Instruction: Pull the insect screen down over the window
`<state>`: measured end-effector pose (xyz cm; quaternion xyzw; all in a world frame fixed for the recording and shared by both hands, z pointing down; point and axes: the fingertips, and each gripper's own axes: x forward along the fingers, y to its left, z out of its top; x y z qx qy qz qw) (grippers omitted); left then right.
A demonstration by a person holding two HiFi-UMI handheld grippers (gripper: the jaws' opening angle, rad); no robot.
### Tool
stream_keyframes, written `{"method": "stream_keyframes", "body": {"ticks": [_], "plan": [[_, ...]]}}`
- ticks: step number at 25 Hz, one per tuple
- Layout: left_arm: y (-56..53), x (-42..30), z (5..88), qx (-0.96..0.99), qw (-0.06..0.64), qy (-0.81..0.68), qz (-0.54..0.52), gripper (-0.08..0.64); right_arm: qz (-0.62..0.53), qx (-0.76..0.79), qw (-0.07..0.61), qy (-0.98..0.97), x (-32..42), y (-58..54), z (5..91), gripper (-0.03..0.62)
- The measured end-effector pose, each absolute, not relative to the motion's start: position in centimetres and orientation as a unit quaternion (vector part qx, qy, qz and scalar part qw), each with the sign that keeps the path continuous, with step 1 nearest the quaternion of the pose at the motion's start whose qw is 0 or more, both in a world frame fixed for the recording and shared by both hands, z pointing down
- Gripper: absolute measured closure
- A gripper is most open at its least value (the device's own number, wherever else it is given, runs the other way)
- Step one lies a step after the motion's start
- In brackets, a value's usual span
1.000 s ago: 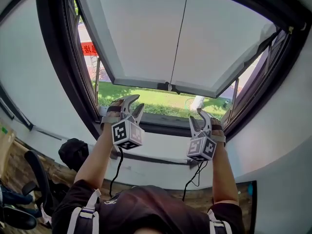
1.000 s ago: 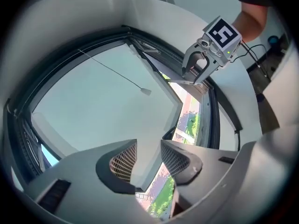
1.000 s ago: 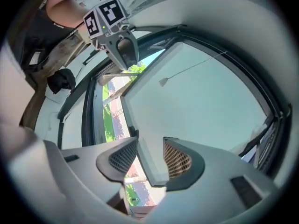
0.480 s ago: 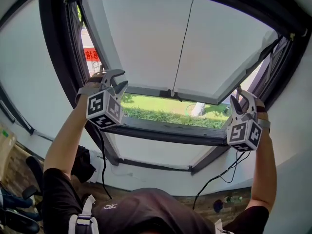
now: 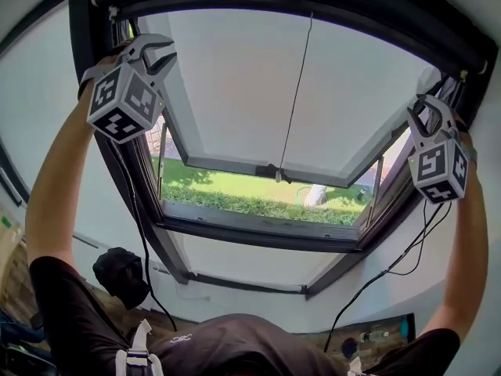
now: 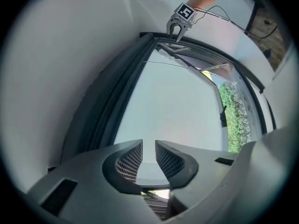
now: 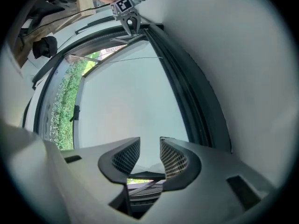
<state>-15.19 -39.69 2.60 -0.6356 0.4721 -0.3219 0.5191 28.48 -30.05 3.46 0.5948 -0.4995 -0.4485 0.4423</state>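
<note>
A pale wall (image 5: 31, 131) surrounds a large dark window frame (image 5: 94, 147), seen from above the person's head. Inside the window frame, a pale sash (image 5: 235, 92) is swung outward at the bottom, and green lawn (image 5: 235, 198) shows below the sash's lower edge. The insect screen cannot be made out as mesh. A dark bar (image 5: 313, 0) along the top of the window frame seems to house it. A thin cord (image 5: 296, 92) hangs from the top of the window frame down the middle to the sash's lower edge. Both of the person's bare arms (image 5: 55, 186) reach up. The left claw (image 5: 166, 56) is at the upper left corner of the window frame and the right claw (image 5: 429, 117) is at its upper right corner. Each shows a marker cube (image 5: 119, 104) toward the camera. Each claw's own view looks along the top of the window frame toward the other claw. The left claw's jaws have just been closing and stand a narrow gap apart, with nothing between them. The right claw's jaws have also just been closing, and they stand slightly wider apart, likewise pinching nothing. Dark cables (image 5: 141, 225) trail from both claws down past the bottom of the window frame.
</note>
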Motion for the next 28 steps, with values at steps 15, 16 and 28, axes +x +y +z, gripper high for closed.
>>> {"method": "stream_keyframes", "body": {"ticks": [15,16,28], "plan": [[-42.3,-18.6,-5.8,-0.586,0.528,0.512,-0.340,0.501,-0.441,0.656,0.422,-0.444,32.8,-29.6,-6.5,0.460],[-42.6,-18.5,-5.7,-0.586,0.526,0.511,-0.345,0.505,-0.436,0.655,0.428,-0.445,32.9,-29.8,-6.5,0.460],[-42.3,-18.3,-5.8,-0.573,0.523,0.510,-0.370,0.520,-0.431,0.649,0.489,-0.392,34.2,-32.5,-7.2,0.517]]}}
